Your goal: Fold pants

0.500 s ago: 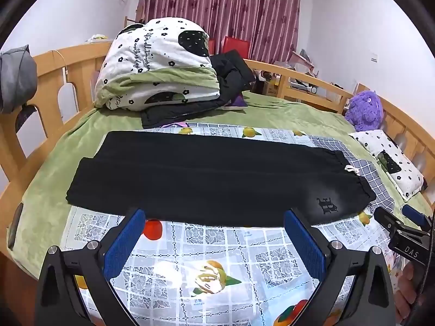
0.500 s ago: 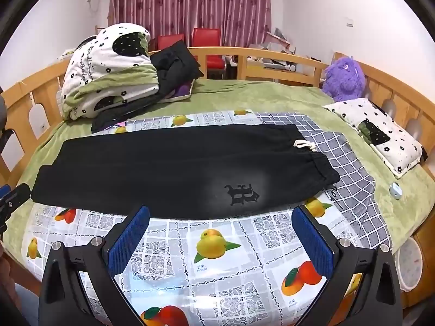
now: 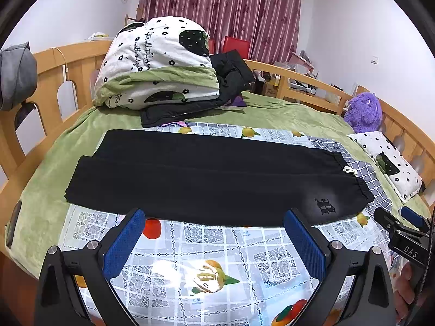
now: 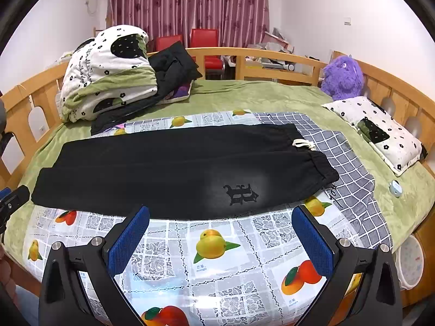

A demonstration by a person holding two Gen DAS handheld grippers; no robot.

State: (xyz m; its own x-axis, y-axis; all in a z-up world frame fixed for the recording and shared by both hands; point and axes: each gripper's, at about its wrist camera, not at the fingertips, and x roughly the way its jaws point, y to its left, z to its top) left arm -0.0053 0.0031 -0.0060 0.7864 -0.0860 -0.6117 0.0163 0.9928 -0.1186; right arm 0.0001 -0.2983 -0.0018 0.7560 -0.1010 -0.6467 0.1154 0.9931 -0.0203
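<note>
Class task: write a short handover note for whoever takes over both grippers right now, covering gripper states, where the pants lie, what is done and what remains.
Left gripper: open, empty, short of the pants' near edge.
Right gripper: open, empty, likewise.
Black pants: lying lengthwise on the fruit-print cloth, one leg over the other, waistband to the right, cuffs left.
Done: apparently the lengthwise fold.
Left: fold across the length.

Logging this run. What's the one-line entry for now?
left gripper: open, empty | right gripper: open, empty | pants: flat on bed, ungrasped
</note>
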